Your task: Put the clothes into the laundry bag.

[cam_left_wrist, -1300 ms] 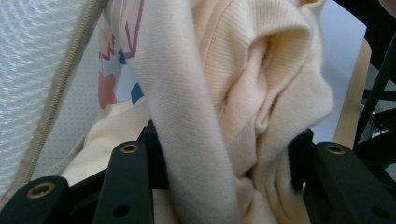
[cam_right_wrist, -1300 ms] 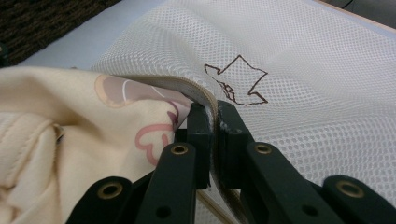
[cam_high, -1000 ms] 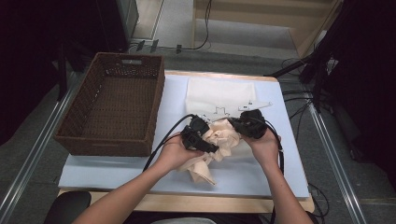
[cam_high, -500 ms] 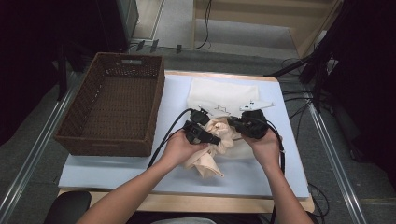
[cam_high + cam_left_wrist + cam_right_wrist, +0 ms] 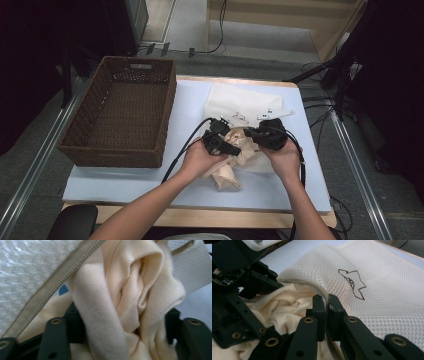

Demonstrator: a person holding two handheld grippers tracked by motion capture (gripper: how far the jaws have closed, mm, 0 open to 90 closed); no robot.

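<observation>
Pale blue sheet (image 5: 125, 177) covers the tabletop, with a brown wicker basket (image 5: 122, 120) sitting at the left of the high view. Middle of the frame is where it's all happening: a cream garment (image 5: 227, 167) is bunched up right at the mouth of a white mesh laundry bag (image 5: 240, 102) that lies toward the upper center. Left gripper (image 5: 220, 144) has its jaws clamped on a thick fold of that cream fabric, you can see it squeezed between them in the left gripper view. Right gripper (image 5: 325, 308) is pinched tight on the zipper edge (image 5: 322, 293) of the bag, holding the rim up a bit, just beside the other gripper.
</observation>
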